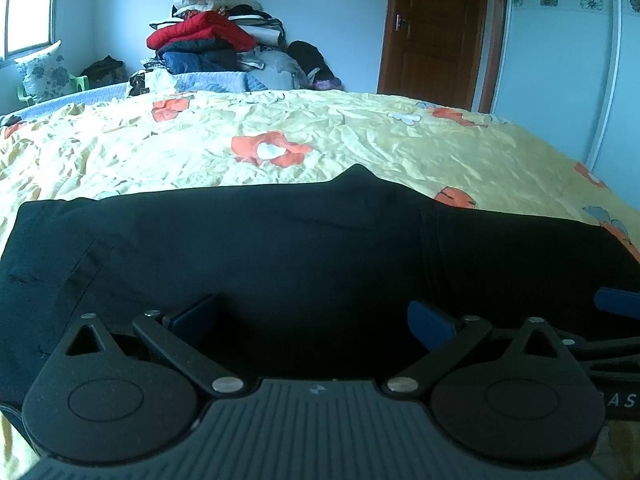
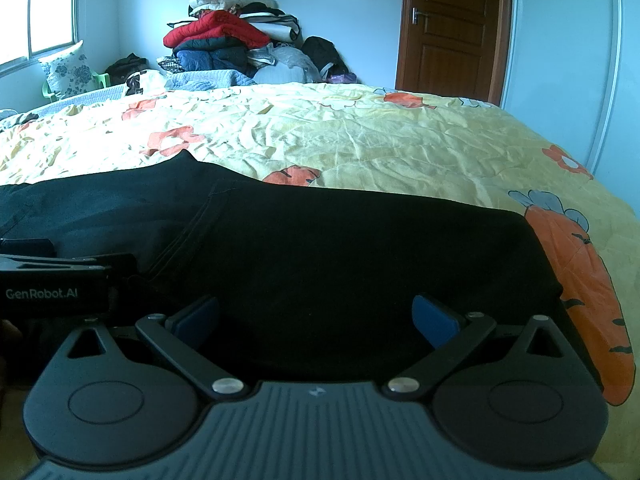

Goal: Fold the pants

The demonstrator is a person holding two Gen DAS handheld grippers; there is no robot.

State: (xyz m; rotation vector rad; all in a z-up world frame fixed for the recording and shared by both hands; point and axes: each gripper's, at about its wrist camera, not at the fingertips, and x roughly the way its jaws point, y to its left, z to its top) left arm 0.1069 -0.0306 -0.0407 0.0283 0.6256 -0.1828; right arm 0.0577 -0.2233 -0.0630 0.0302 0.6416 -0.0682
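Black pants [image 1: 280,248] lie flat across the near part of a bed with a yellow floral cover [image 1: 320,136]. My left gripper [image 1: 312,318] is open, its blue pads spread wide just over the near edge of the dark cloth, nothing between them. My right gripper [image 2: 316,316] is open too, low over the right end of the pants [image 2: 340,248], where a seam runs down the cloth. The left gripper's black body [image 2: 60,280] shows at the left of the right wrist view; the right gripper's blue pad [image 1: 618,300] shows at the right edge of the left wrist view.
A tall pile of clothes [image 1: 212,40] with a red jacket stands past the far side of the bed. A brown door [image 1: 436,32] is at the back right, a white wardrobe [image 1: 568,72] beside it. A floral pillow [image 1: 44,72] sits under the window at left.
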